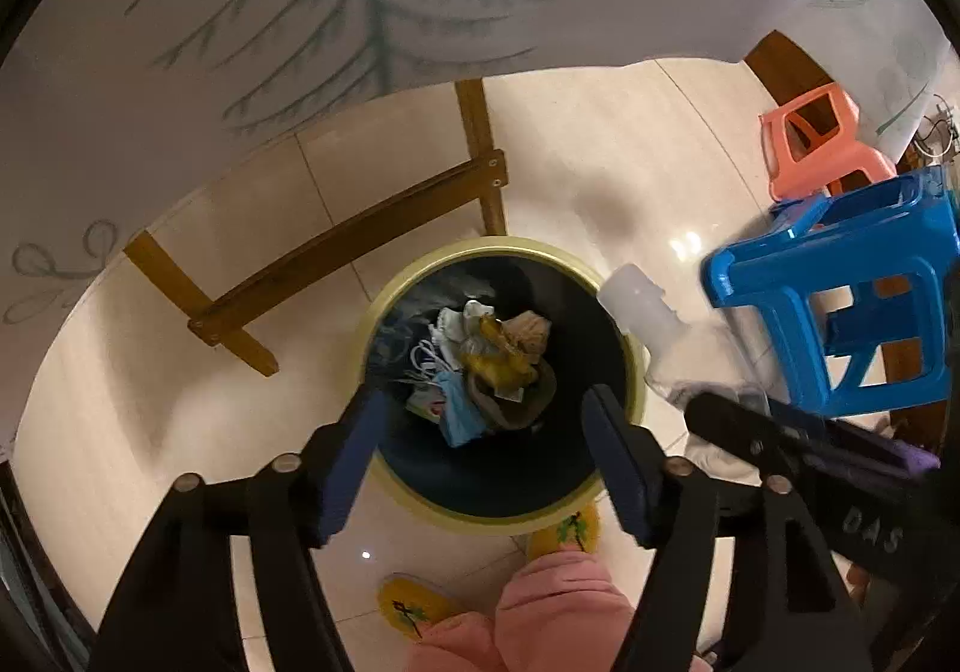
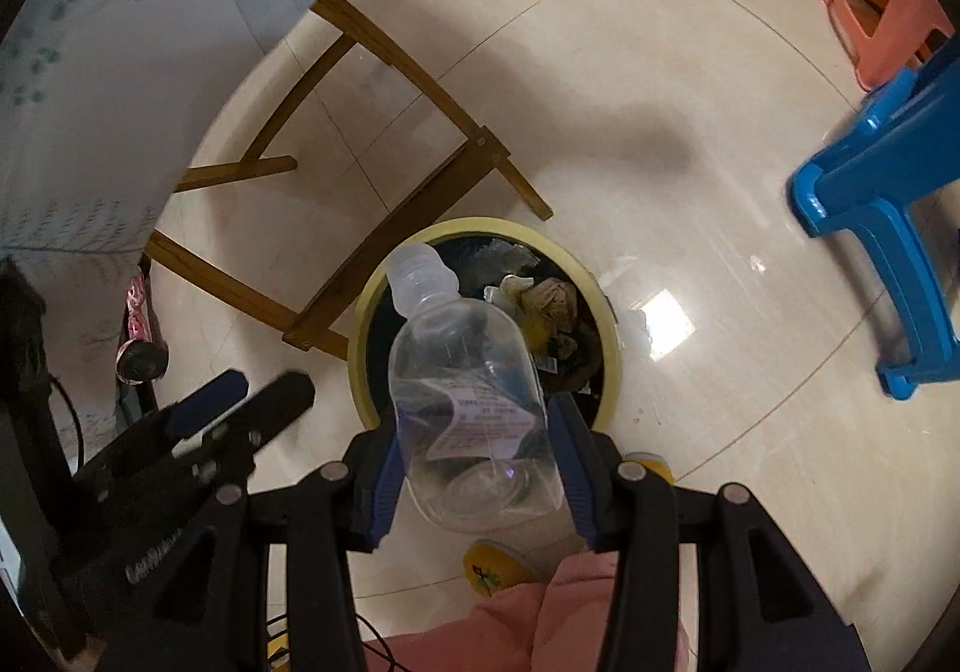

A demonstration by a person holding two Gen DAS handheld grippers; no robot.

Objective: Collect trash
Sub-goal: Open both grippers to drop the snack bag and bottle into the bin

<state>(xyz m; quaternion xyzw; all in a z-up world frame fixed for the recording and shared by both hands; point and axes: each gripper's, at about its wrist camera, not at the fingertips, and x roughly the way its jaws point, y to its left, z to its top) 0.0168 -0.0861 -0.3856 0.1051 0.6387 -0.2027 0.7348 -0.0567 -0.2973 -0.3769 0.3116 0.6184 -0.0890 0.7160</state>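
- Tiled floor [image 2: 690, 144] is being covered at 11 o'clock by a hanging tablecloth [image 1: 240, 12].
- Trash bin [image 1: 624, 336], holding wrappers and a mask, is being hovered over.
- Clear bottle [image 2: 468, 390] is being gripped by right gripper [image 2: 474, 468], over the bin's 9 o'clock rim.
- Left gripper [image 1: 486, 456] is being held wide, nothing between its pads.

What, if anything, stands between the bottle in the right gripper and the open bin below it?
Nothing visible. The clear bottle, held between the right gripper pads, hangs neck-first over the bin, whose mouth is uncovered. Only trash already lies inside. The left gripper is open and empty above the same opening.
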